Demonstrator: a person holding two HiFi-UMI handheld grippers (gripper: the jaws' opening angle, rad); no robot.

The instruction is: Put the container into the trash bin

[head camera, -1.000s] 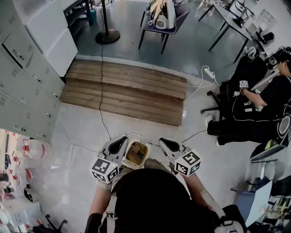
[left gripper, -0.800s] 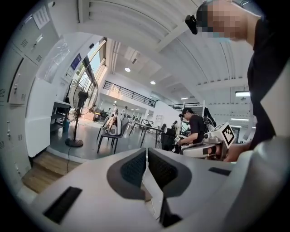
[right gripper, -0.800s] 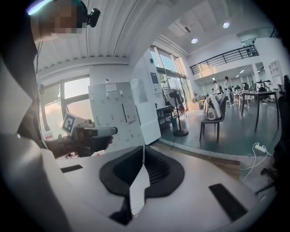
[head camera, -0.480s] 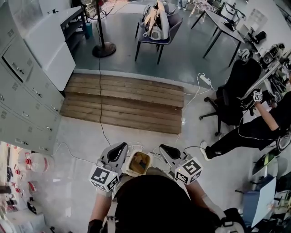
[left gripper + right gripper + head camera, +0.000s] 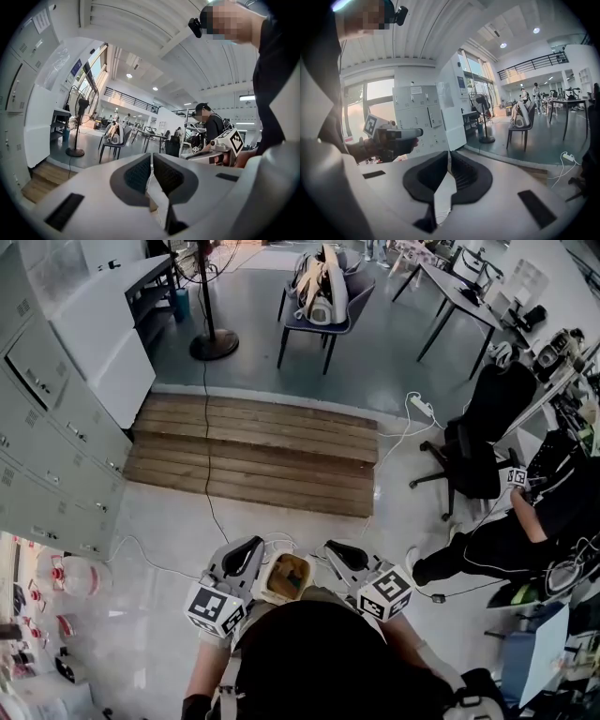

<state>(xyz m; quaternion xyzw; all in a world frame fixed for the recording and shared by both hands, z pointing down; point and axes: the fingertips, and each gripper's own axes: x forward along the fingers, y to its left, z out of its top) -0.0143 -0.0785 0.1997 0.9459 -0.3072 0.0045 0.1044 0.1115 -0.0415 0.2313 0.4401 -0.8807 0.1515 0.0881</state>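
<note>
A low wooden platform [image 5: 253, 451] lies across the pale floor [image 5: 150, 521]. Grey lockers [image 5: 47, 427] stand at its left end, a chair [image 5: 323, 301] piled with bags stands beyond its far edge, and a seated person [image 5: 525, 531] is off its right end. On the near side of the platform, close against the wearer's chest, is the container [image 5: 286, 577], a small open white tub with brown residue inside. It is carried in the air between the two tools. The left tongs [image 5: 253, 547] pinch its left rim and the right tongs [image 5: 331, 547] pinch its right rim. In each gripper view the pads are drawn almost together, with what looks like only the thin wall between them. No trash bin shows in any view.

The tub looks light and thin-walled, probably plastic or paper. It should weigh little, but it may buckle or slip free if the two sides are pulled apart or twisted. The rim seems the sensible hold, with the tub level so the residue stays inside.
</note>
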